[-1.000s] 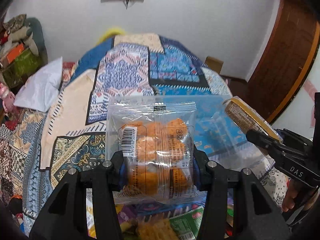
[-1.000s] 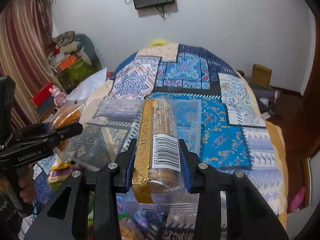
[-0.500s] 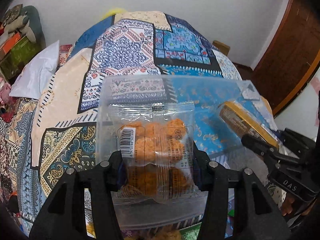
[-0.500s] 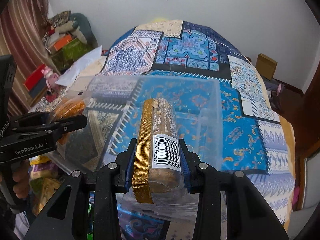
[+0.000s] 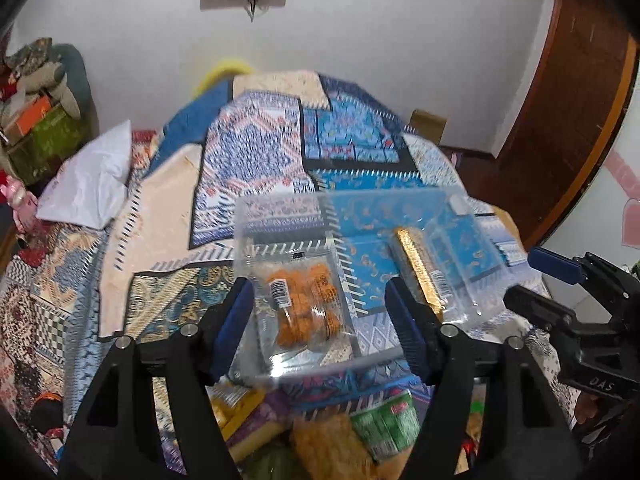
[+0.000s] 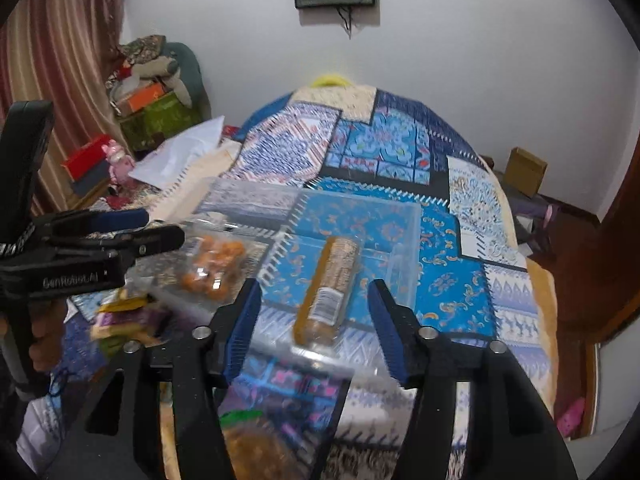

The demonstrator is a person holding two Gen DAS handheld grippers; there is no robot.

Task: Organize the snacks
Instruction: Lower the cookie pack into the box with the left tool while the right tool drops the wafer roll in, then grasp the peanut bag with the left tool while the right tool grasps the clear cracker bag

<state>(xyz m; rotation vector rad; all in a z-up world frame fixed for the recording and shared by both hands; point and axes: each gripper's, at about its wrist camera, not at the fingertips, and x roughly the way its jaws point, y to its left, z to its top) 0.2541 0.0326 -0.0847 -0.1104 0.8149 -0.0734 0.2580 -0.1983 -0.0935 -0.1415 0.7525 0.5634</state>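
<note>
In the left wrist view, closest to the camera, some loose snack packets (image 5: pixel 384 424) lie in a blurred heap: a green one, a yellow one and a crinkled orange one. Above them the left gripper (image 5: pixel 324 320) has its black jaws spread wide, with ribbed blue pads (image 5: pixel 236 320) on the inner sides, and it holds nothing. Between the open jaws, a little farther, is a clear plastic box (image 5: pixel 280 208) with thin, glossy, straight walls; it stands on the patchwork bedspread (image 5: pixel 248 152). Inside the box, on the left side, the cracker packet (image 5: pixel 302 304) lies flat: a transparent film bag with round orange pieces and a white barcode label. On the right side of the box lies the biscuit roll (image 5: pixel 420 272), a long cylinder in clear film with a gold strip along it. The two snacks are apart.

In the right wrist view the right gripper (image 6: pixel 314 324) is also wide open and empty, and the biscuit roll (image 6: pixel 330 284) lies in the box just in front of its jaws. Farther away the bedspread (image 6: pixel 384 148) shows blue, cream and red printed squares, and behind it is a plain white wall (image 6: pixel 460 40).
</note>
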